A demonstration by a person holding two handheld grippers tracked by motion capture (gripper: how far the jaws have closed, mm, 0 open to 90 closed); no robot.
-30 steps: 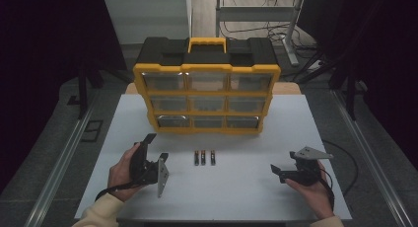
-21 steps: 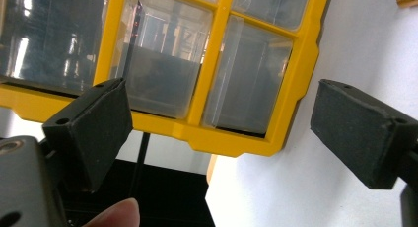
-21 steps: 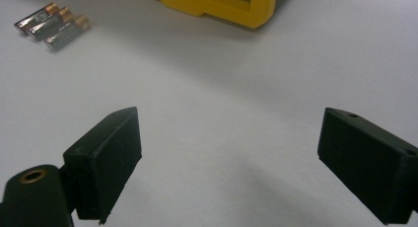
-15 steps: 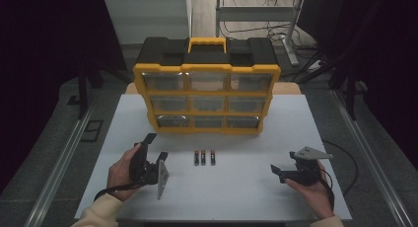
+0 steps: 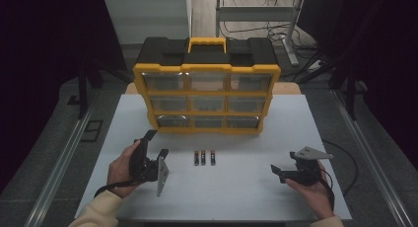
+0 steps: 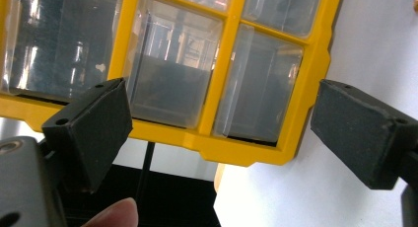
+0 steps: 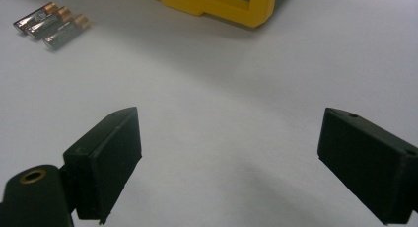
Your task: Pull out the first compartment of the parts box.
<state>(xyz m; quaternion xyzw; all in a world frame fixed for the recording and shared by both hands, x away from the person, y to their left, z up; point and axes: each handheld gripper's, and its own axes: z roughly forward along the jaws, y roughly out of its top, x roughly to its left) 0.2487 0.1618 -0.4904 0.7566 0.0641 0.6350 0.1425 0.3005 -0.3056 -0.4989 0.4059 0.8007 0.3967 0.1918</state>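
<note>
Three batteries [image 5: 204, 157], dark-bodied with copper-coloured ends, are lying side by side on the white table [image 5: 246, 197] before the yellow organizer [image 5: 207, 96], between the left gripper [image 5: 156, 143] and right gripper [image 5: 277, 171], both standing with jaws apart and holding nothing.

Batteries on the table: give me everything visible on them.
Three small cylindrical batteries, dark bodies with copper-coloured ends, lie flat side by side on the white table, in front of the yellow-framed drawer organiser and apart from it. In the right gripper view they sit close together, parallel, copper ends the same way. Nothing grips them; they lie between both grippers.
</note>
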